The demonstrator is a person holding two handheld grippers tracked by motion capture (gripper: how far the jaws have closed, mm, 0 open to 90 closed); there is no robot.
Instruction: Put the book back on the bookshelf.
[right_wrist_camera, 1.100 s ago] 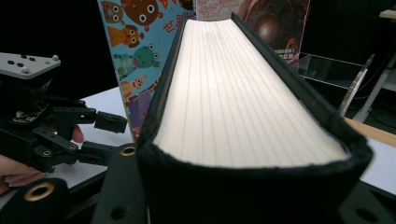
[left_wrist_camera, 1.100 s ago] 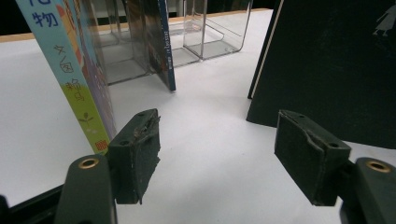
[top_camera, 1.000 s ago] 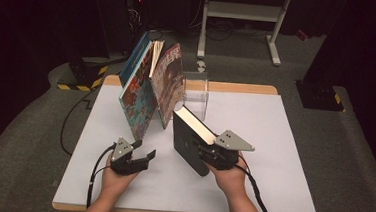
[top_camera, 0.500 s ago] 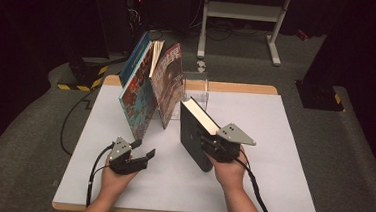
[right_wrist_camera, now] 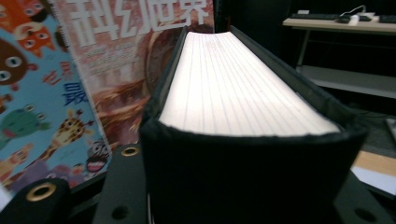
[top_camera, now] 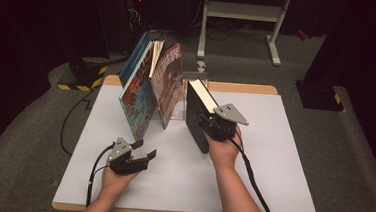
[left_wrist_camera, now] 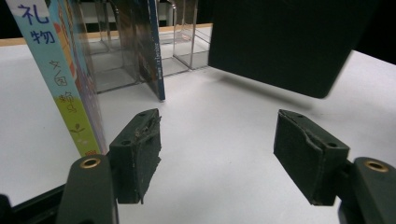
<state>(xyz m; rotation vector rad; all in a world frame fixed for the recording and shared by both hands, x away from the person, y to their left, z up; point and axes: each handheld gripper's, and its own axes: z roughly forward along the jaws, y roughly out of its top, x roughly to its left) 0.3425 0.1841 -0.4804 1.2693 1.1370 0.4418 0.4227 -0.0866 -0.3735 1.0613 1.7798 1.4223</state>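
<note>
Dark lab studio, white table [top_camera: 272, 157], cables, metal rack [top_camera: 242, 12]

black claws [top_camera: 146, 149], grey plates, brass screws, black cables

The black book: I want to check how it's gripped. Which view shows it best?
The high view: the whole black book stands upright in the right gripper. The right gripper view shows its page edges close up; the left gripper view shows its dark cover.

Both forearms come in from the near edge. The left gripper [top_camera: 140, 155] sits low over the bench in the left hand [top_camera: 116, 173], jaws apart with nothing between them. The right gripper [top_camera: 210, 122] is raised in the right hand [top_camera: 223, 148], jaws clamped on a book [top_camera: 195, 114].
</note>
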